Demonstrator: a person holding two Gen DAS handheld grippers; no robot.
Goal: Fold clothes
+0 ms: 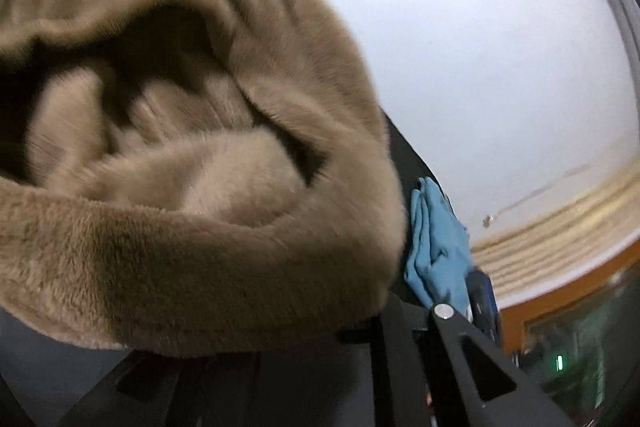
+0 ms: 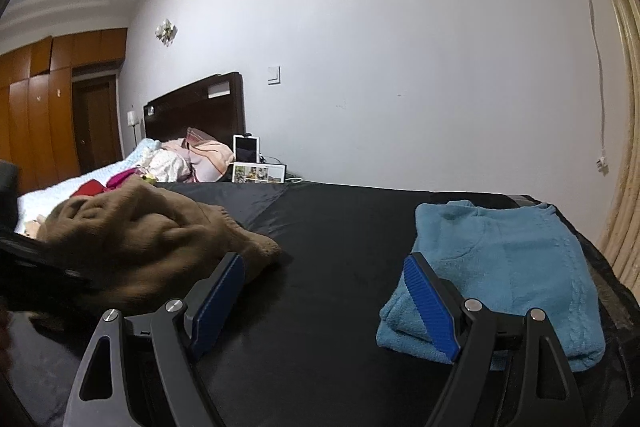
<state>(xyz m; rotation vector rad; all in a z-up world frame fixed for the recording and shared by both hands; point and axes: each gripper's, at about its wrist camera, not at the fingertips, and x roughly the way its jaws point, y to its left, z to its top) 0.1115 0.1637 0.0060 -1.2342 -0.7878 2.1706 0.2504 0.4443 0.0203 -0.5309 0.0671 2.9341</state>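
Note:
A brown fleece garment [image 1: 192, 155] fills most of the left wrist view, bunched and draped over my left gripper, whose fingertips are hidden under it. In the right wrist view the same brown garment [image 2: 132, 247] lies crumpled at the left of the black table cover [image 2: 320, 267], with the left gripper's dark body at its left edge. A folded blue fleece garment [image 2: 500, 267] lies at the right; it also shows in the left wrist view [image 1: 436, 247]. My right gripper [image 2: 324, 295] is open and empty, low over the black cover between the two garments.
A bed [image 2: 80, 187] with pillows and loose clothes stands behind the table at the left. A tablet [image 2: 246, 149] and a photo frame [image 2: 260, 173] stand by the headboard. A curtain [image 2: 624, 167] hangs at the right. Wooden wardrobes [image 2: 36, 115] line the far left.

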